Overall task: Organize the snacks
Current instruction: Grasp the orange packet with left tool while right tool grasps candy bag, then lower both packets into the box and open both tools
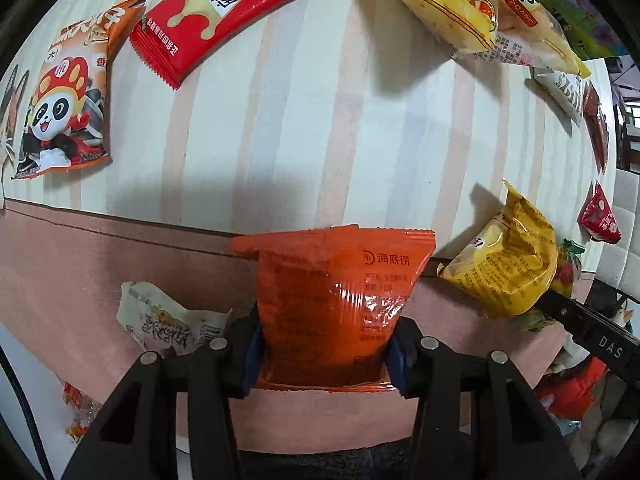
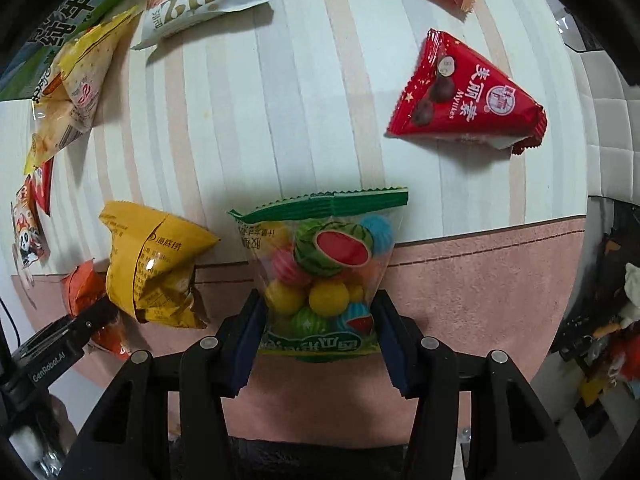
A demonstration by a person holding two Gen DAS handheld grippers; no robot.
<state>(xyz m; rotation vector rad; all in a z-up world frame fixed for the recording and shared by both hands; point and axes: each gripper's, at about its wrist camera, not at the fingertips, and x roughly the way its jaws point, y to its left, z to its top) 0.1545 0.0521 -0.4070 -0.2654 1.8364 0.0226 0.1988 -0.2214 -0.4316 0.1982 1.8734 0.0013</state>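
Note:
My left gripper [image 1: 324,356] is shut on an orange snack packet [image 1: 332,280], its blue pads pressing both sides of the packet's lower half. My right gripper [image 2: 320,340] is shut on a clear bag of coloured gum balls [image 2: 324,264] with a green top seal and a watermelon picture. A yellow packet [image 2: 152,272] lies between the two grippers on the pink border of the striped cloth [image 2: 280,100]. In the left wrist view the same yellow packet [image 1: 508,264] shows at the right.
Loose snacks ring the striped cloth: a panda packet [image 1: 68,108], a long red packet [image 1: 224,12], a crumpled white packet [image 1: 168,320], a red triangular chocolate packet [image 2: 468,100], a white cookie packet [image 2: 200,0] and yellow bags [image 2: 76,80]. The cloth's middle is bare.

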